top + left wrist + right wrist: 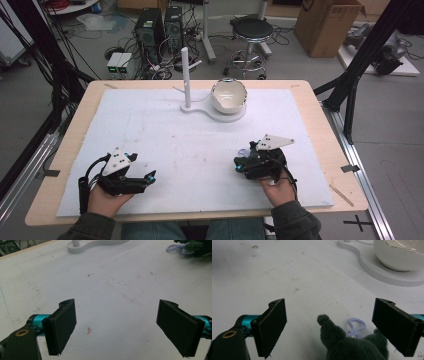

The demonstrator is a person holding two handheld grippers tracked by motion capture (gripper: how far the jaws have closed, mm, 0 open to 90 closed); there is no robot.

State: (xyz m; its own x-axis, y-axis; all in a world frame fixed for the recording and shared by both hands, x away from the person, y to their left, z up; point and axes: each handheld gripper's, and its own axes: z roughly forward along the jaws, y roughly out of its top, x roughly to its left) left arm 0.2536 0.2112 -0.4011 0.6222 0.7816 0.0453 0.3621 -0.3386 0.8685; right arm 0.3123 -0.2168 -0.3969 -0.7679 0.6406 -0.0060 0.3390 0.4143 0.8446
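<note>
A small dark grey plush toy (pixel 352 345) with a lilac plastic clip (pixel 355 326) lies on the white foam-covered table (pixel 165 145), right between the spread jaws of the right hand-held gripper (pixel 337 327), ear and clip pointing ahead toward the bowl. Nothing is gripped yet. The left hand-held gripper (pixel 117 325) rests well apart to the left, released and empty. One toy, one white bowl (pixel 229 95) on one white stand (pixel 210 111) with an upright post.

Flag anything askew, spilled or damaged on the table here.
The white bowl sits tilted on the white stand's base beside its upright post, opening facing the person. The white mat has small dark specks and an orange fleck. Nothing is spilled or visibly broken.
</note>
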